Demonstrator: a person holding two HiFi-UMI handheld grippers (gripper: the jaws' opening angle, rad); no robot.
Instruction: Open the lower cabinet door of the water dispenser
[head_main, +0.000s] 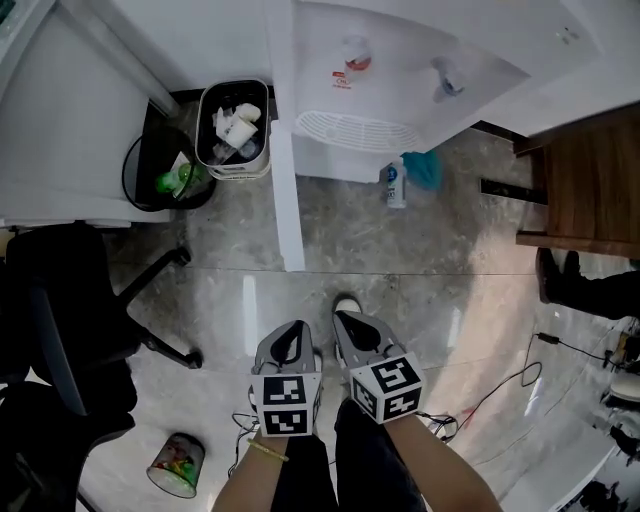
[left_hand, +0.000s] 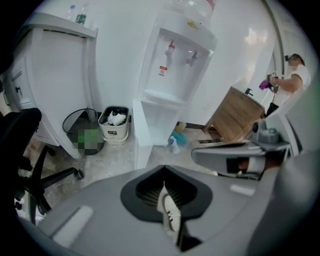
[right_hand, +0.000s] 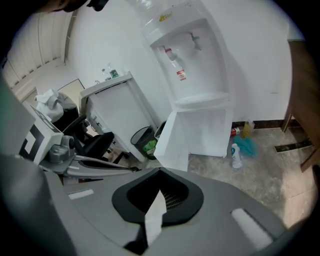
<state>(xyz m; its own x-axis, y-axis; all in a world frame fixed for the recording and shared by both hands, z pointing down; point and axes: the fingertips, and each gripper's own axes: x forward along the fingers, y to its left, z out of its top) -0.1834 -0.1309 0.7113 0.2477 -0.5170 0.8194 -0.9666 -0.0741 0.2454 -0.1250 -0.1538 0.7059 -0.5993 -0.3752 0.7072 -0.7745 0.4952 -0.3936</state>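
Note:
The white water dispenser (head_main: 400, 80) stands against the wall ahead; it also shows in the left gripper view (left_hand: 172, 65) and the right gripper view (right_hand: 192, 60). Its lower cabinet door (head_main: 287, 200) stands swung out towards me, edge-on on the dispenser's left (left_hand: 141, 130) (right_hand: 172, 142). Both grippers hang low and close together, well short of the door and touching nothing. The left gripper (head_main: 293, 328) (left_hand: 164, 186) has its jaws together with nothing held. The right gripper (head_main: 345, 318) (right_hand: 159, 192) is shut and empty too.
A white waste bin (head_main: 235, 130) and a black wire bin (head_main: 165, 170) stand left of the door. A spray bottle (head_main: 394, 185) and teal cloth (head_main: 425, 168) lie by the dispenser's base. There is a wooden cabinet (head_main: 585, 180) at right, a black chair (head_main: 70, 320) at left, and a cup (head_main: 178, 465) and cables (head_main: 500, 395) on the floor.

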